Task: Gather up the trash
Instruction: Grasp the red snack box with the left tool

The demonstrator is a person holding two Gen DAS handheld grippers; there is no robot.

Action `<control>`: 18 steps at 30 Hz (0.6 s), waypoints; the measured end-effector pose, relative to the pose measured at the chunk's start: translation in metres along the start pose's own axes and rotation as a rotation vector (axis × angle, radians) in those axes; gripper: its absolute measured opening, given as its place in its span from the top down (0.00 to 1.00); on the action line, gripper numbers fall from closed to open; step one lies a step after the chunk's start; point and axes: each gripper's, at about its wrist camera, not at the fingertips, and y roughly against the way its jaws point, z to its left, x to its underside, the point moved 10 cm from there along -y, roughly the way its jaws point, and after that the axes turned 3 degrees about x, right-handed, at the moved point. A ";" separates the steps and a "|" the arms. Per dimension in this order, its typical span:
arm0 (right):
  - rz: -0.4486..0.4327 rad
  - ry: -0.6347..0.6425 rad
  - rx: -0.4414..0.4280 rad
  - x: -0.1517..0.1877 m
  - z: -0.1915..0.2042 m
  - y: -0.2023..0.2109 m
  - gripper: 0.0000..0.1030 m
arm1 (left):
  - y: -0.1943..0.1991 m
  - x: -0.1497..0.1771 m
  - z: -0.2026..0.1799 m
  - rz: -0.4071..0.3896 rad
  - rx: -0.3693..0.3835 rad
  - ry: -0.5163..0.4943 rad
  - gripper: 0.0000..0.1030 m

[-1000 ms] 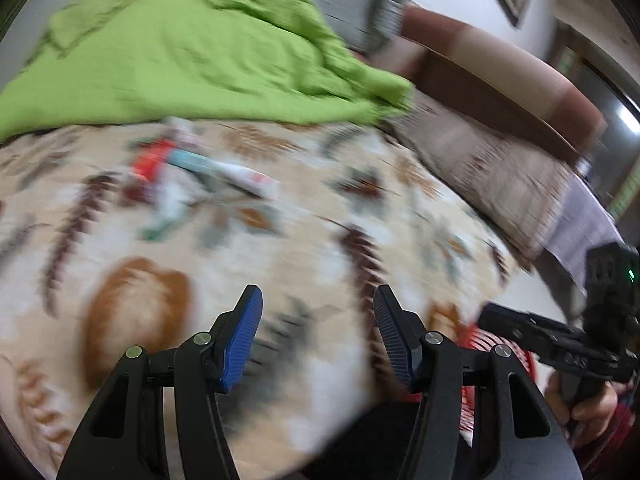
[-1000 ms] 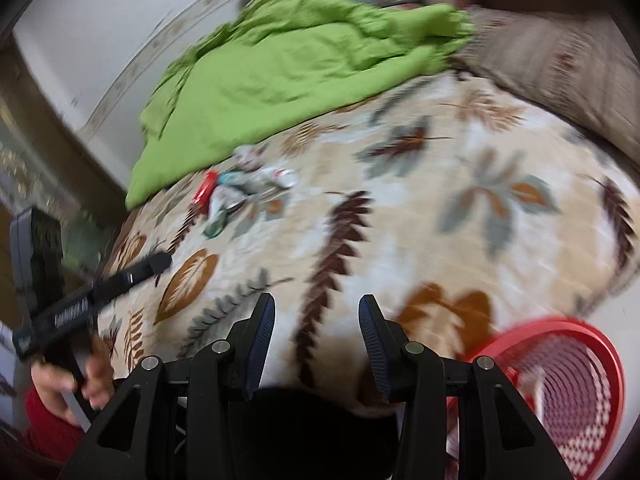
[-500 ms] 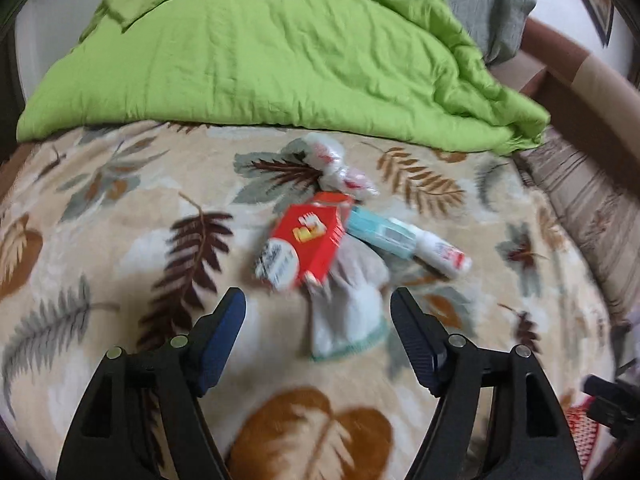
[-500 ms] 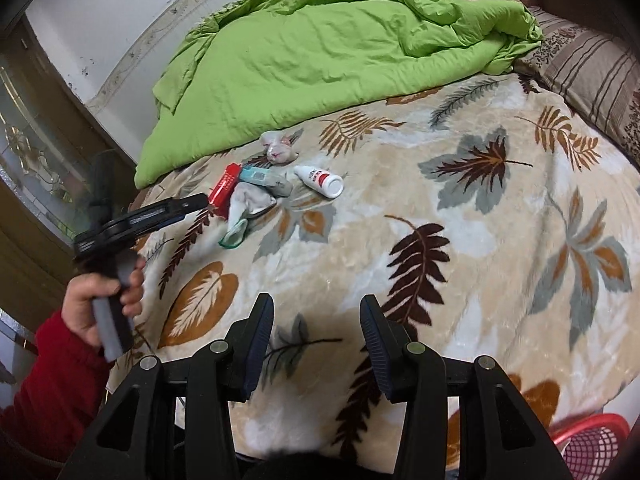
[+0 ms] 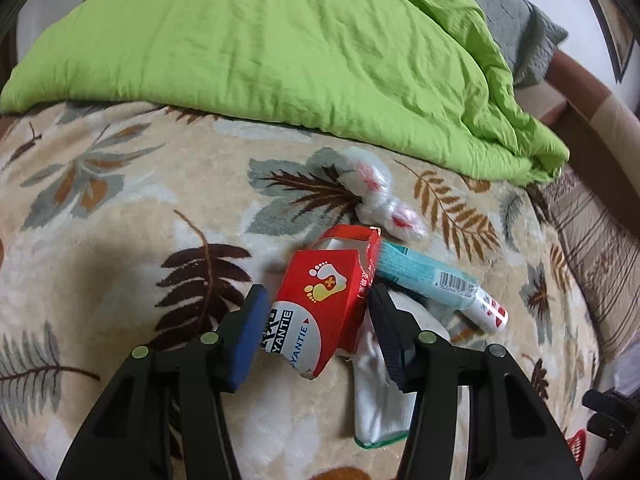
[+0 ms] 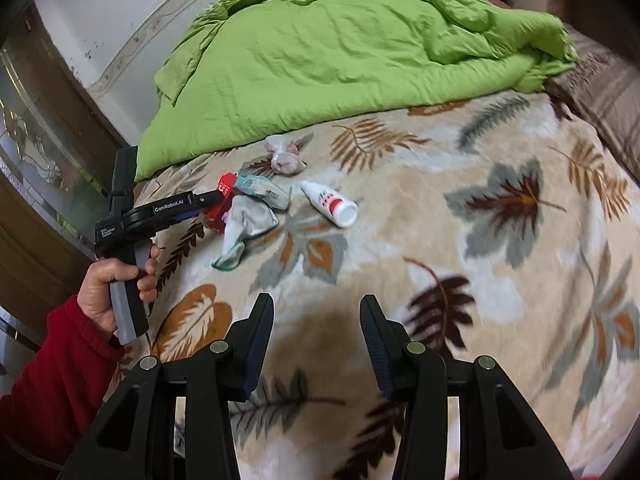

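A pile of trash lies on the leaf-patterned blanket [image 5: 120,240]. A torn red carton [image 5: 324,296] sits between the fingers of my left gripper [image 5: 316,304], which is open around it. Beside it lie a teal tube with a white cap [image 5: 436,284], a crumpled white cloth [image 5: 380,396] and a knotted clear plastic bag [image 5: 376,192]. In the right wrist view the left gripper [image 6: 212,200] is at the red carton [image 6: 226,184], with the white bottle [image 6: 332,204] and the plastic bag [image 6: 282,154] nearby. My right gripper [image 6: 316,320] is open and empty over the blanket.
A green duvet [image 5: 300,40] is bunched at the head of the bed. A grey pillow [image 5: 520,40] and a striped brown pillow [image 5: 600,248] lie at the right. A red basket's rim [image 5: 578,442] shows at the lower right.
My left gripper has moved forward onto the trash pile, and the red carton now sits between its fingers. My right gripper has moved closer over the bed.
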 end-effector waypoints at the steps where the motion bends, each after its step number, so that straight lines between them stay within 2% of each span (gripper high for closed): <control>1: 0.001 0.002 0.000 -0.002 0.001 -0.002 0.53 | 0.000 -0.002 0.005 -0.006 0.005 0.014 0.50; 7: -0.003 0.010 -0.003 -0.016 0.002 -0.012 0.53 | 0.000 -0.013 0.035 -0.017 0.024 0.093 0.50; 11: 0.002 0.002 0.000 -0.019 -0.001 -0.020 0.53 | -0.021 -0.002 0.039 0.048 -0.005 0.071 0.50; 14: 0.005 0.001 0.001 -0.020 -0.002 -0.023 0.53 | -0.027 0.000 0.036 0.018 -0.034 0.043 0.50; 16: 0.007 0.007 0.002 -0.020 -0.002 -0.024 0.53 | -0.028 -0.002 0.036 0.002 -0.030 0.052 0.67; 17: 0.008 0.013 0.005 -0.021 -0.002 -0.025 0.53 | -0.030 -0.001 0.037 0.010 -0.025 0.063 0.84; 18: 0.009 0.018 0.006 -0.022 -0.002 -0.027 0.53 | -0.030 -0.001 0.039 0.010 -0.026 0.075 0.84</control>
